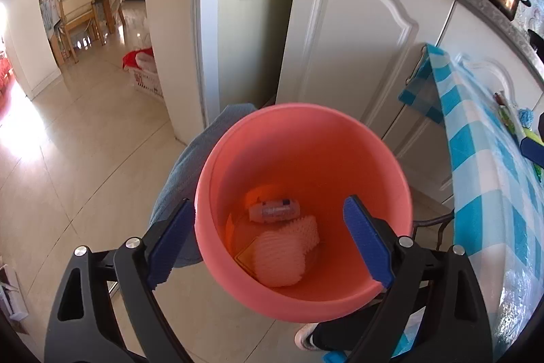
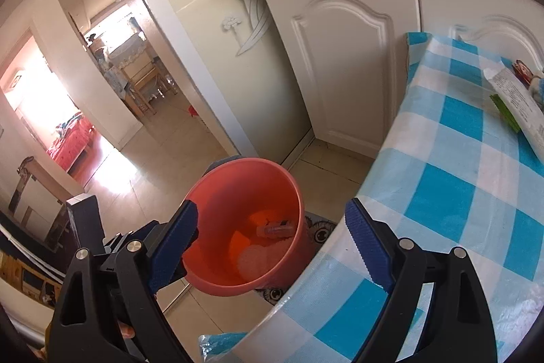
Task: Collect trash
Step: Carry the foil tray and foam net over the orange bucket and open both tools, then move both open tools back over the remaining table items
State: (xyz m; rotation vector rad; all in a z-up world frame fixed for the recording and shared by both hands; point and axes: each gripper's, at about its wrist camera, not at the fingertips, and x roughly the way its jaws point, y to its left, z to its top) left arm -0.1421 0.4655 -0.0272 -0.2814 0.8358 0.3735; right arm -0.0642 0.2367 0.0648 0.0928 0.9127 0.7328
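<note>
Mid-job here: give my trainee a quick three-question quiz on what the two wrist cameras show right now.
1. True or false: the bin already holds trash.
2. Which gripper has a finger inside the bin's rim?
A. left gripper
B. right gripper
C. neither
3. Fill in: the white packet still to collect lies on the checked ____.

Key:
1. True: a white foam net and a small wrapper lie at the bottom.
2. A: its right finger is inside the rim, its left finger outside; jaws open, pads not pressing on the wall.
3. tablecloth
</note>
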